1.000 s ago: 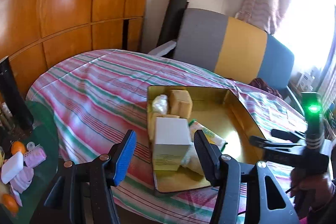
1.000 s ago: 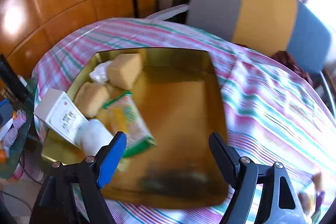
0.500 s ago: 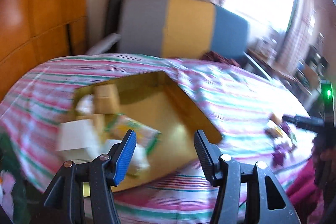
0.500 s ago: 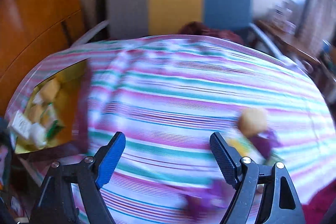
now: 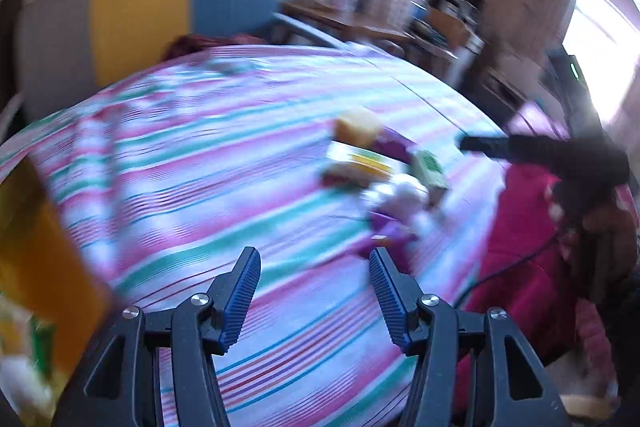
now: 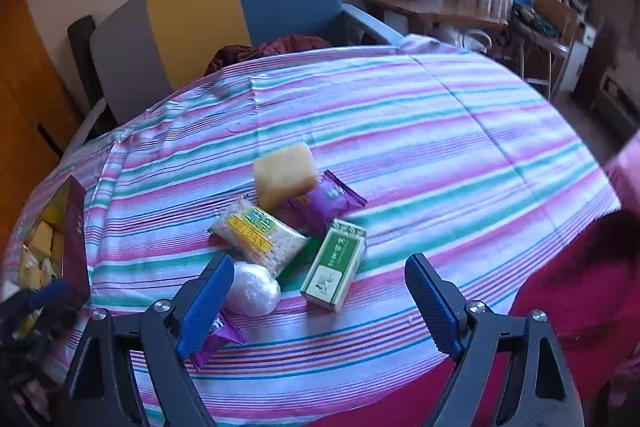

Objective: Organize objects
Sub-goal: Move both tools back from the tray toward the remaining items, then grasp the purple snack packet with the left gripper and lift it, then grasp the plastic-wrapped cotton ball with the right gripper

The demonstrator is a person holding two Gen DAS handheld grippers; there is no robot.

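Now both views have swung off the gold tray (image 6: 76,227), which a sec ago filled the frames; it's at the far left edge w/ packets already in it. The left gripper (image 5: 314,291) sits part-open, nothing btwn its jaws, over bare striped cloth (image 5: 200,187); that view is badly blurred. Moving right, the loose pile comes up: a noodle-type pack w/ yellow label (image 6: 258,237), a white wrapped ball (image 6: 252,289) just below it, a tan block (image 6: 285,174) behind, a purple sachet (image 6: 326,201) touching the block, then a green-and-white box (image 6: 335,271). The right gripper (image 6: 320,301) has just been opening, jaws wide apart, empty, w/ the ball and box btwn them in view but not pressed. So prob. next pickup: one pile item, then back to the tray. Another purple wrapper (image 6: 218,341) lies under the left jaw.
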